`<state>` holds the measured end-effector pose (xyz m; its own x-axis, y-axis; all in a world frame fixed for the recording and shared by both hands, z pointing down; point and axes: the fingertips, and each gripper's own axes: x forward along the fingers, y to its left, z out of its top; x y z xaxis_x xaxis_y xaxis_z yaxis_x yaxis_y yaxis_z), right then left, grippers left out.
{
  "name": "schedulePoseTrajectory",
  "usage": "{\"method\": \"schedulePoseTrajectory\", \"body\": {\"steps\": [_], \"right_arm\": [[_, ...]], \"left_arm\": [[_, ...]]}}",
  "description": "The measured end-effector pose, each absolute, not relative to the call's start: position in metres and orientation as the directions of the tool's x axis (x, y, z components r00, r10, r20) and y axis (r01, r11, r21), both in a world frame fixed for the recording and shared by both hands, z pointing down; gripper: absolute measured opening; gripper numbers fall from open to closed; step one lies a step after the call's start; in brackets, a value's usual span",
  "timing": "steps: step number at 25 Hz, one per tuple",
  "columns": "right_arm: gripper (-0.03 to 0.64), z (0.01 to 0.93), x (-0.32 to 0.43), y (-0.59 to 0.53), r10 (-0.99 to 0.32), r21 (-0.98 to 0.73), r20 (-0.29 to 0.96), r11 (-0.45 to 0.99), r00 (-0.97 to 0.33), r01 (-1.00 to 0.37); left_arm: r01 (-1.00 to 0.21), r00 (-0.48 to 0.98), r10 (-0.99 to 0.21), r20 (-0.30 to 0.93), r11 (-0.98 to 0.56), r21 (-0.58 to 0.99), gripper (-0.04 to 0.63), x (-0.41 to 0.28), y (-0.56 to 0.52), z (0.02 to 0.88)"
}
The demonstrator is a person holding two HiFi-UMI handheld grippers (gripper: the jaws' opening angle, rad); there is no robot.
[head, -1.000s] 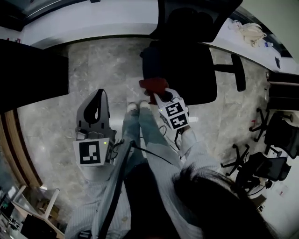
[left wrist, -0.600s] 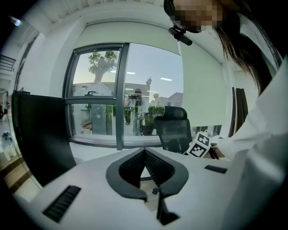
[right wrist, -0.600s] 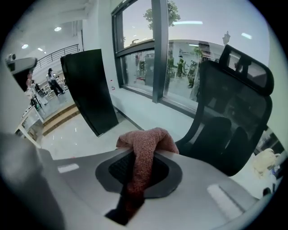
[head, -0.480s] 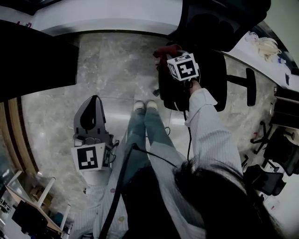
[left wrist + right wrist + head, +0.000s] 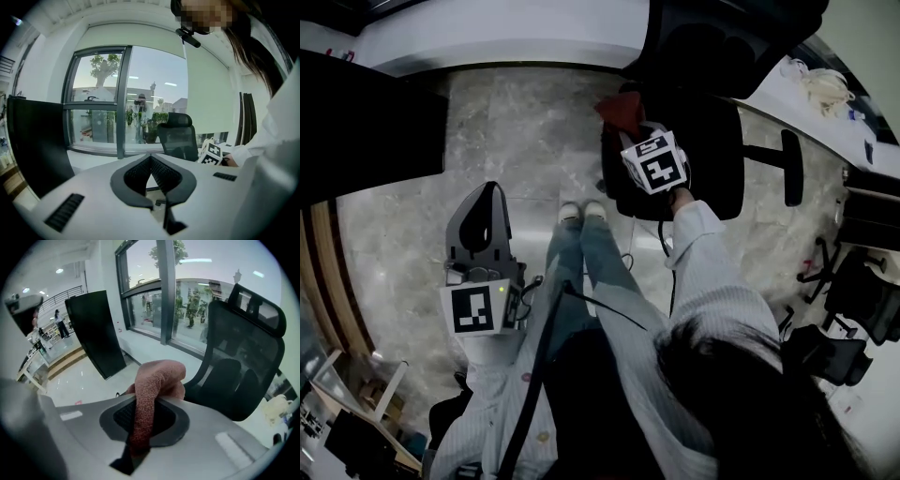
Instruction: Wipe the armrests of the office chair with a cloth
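— Anything in the right gripper [image 5: 146, 408]?

— Yes. Clamped shut on a reddish cloth [image 5: 157, 376], with a strip of it pinched between the pads and a thick fold bulging out past the tips.

— Held where?

— Out at arm's length, at the edge of the black office chair [image 5: 712, 155], on the seat's side away from the bench [image 5: 830, 98]. Hard to say from the head view whether touching the chair or just above it.

— And the armrest [image 5: 787, 169] on the bench side?

— Sticking out beyond the seat, well apart from the cloth.

— What of the left gripper [image 5: 151, 159]?

— Closed as well, tips pressed together with nothing between them. Held low beside the person's left leg, well apart from the chair, yet pointing roughly towards it.

— Underfoot?

— Grey marble floor [image 5: 516, 141], with a pair of pale shoes [image 5: 581, 214] just beside the chair's near edge.

— Anything on the bench?

— A pale bundle of cord [image 5: 817, 73], lying near the bench's edge, behind the chair's backrest.
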<state>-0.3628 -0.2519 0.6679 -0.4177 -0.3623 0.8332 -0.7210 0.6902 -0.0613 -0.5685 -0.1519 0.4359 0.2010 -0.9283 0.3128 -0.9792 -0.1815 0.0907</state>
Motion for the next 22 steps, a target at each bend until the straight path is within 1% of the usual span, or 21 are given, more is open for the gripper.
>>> {"method": "schedulePoseTrajectory", "body": {"steps": [6, 10, 14, 18, 20, 22], "right_arm": [[0.032, 0.646, -0.346, -0.138, -0.312, -0.085, 0.833, 0.745, -0.457, -0.662], [0.032, 0.643, -0.34, -0.112, -0.296, -0.077, 0.836, 0.77, -0.462, -0.633], [0.034, 0.654, -0.342, -0.152, -0.295, -0.064, 0.839, 0.781, -0.457, -0.622], [0.035, 0.671, -0.344, -0.235, -0.338, 0.008, 0.852, 0.771, -0.4, -0.637], [0.035, 0.68, -0.346, -0.277, -0.355, 0.011, 0.857, 0.737, -0.373, -0.676], [0.035, 0.686, -0.346, -0.312, -0.372, -0.019, 0.856, 0.671, -0.359, -0.742]], "left_arm": [[-0.969, 0.247, -0.925, 0.29, -0.228, 0.099, 0.003, -0.544, -0.157, 0.426], [-0.97, 0.242, -0.91, 0.335, -0.225, 0.092, 0.003, -0.537, -0.156, 0.435], [-0.964, 0.266, -0.899, 0.349, -0.252, 0.085, 0.003, -0.532, -0.151, 0.443], [-0.971, 0.238, -0.907, 0.348, -0.217, 0.098, 0.003, -0.539, -0.151, 0.442], [-0.97, 0.242, -0.897, 0.371, -0.225, 0.087, 0.003, -0.545, -0.143, 0.449], [-0.972, 0.235, -0.886, 0.399, -0.221, 0.081, 0.003, -0.552, -0.134, 0.457]]}}
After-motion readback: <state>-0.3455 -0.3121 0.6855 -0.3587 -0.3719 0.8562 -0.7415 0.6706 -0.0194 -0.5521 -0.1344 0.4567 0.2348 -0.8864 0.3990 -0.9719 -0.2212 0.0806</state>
